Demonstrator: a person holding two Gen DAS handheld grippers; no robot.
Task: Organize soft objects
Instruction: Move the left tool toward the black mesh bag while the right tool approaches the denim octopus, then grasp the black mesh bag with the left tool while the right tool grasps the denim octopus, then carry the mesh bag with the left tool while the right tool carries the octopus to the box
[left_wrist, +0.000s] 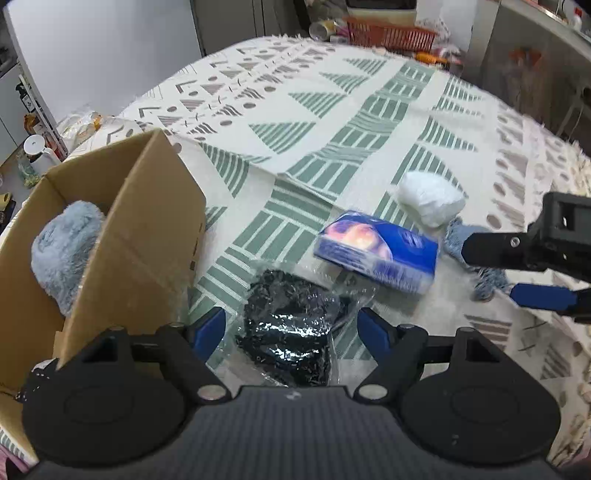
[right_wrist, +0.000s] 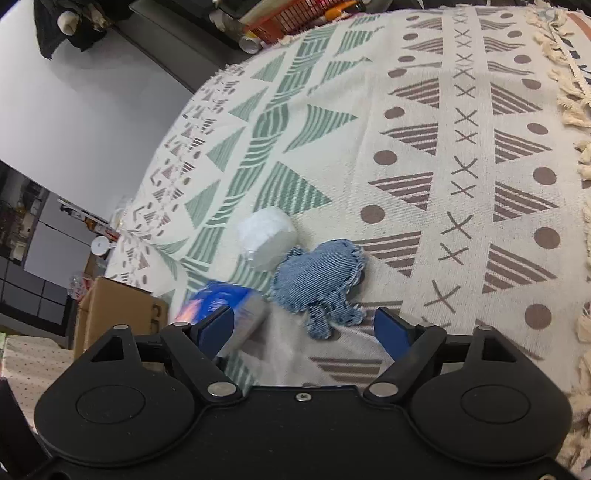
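1. Both tongs stand wide apart and hold nothing. The left tongs (left_wrist: 291, 326) hang low over a black item in clear plastic wrap (left_wrist: 291, 332), which lies between the two blue pads without touching them.
2. The right tongs (right_wrist: 304, 325) are also spread wide, and the denim heart-shaped cushion (right_wrist: 317, 277) lies just in front of the gap between the fingers.
3. In the left wrist view the right tongs (left_wrist: 487, 271) come in from the right edge, with the denim cushion (left_wrist: 458, 236) partly hidden behind the fingers.
4. A blue tissue pack (left_wrist: 376, 251) lies on the patterned cloth (left_wrist: 332, 122) that covers the tabletop, between the black item and the denim cushion.
5. A white soft bundle (left_wrist: 430, 199) rests just behind the tissue pack and touches the cushion in the right wrist view.
6. An open cardboard box (left_wrist: 140, 229) stands at the left side of the tabletop, near the left tongs.
7. A grey fluffy item (left_wrist: 64, 251) sits inside the box, against the near wall.
8. An orange basket (left_wrist: 391, 35) is seen at the far edge, well apart from the soft things.
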